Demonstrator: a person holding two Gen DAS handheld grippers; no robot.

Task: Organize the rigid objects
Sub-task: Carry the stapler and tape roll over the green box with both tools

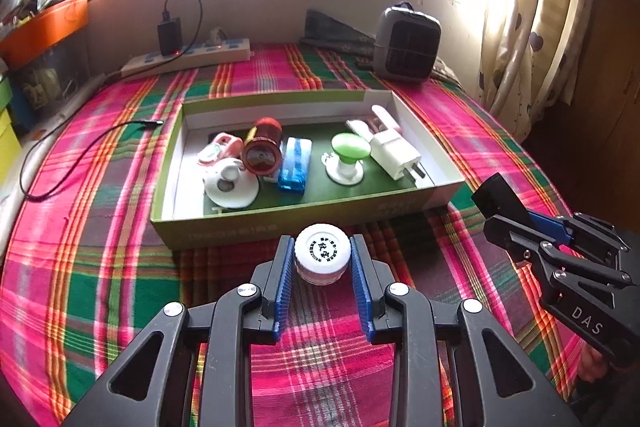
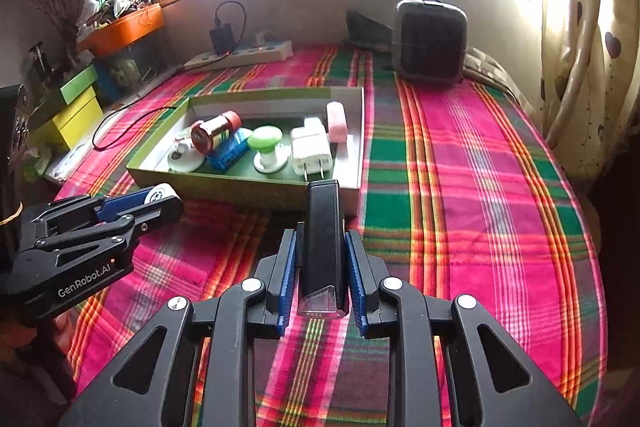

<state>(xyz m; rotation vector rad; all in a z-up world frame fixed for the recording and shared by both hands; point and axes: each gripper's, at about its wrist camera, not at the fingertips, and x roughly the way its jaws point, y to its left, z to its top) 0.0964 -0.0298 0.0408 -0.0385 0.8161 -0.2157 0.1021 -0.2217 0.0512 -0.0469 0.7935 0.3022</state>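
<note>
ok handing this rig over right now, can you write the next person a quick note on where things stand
Left hand-held gripper: shut on a small white-capped jar, held just in front of the green box's near wall.
Right hand-held gripper: shut on a long black device with a clear end, its far end level with the box's near wall, toward the right corner.
Done: already in the box are the red flashlight, blue item, green-topped knob, white plug adapter, white round piece and pink items.
Left: place both held things in the box and release.
</note>
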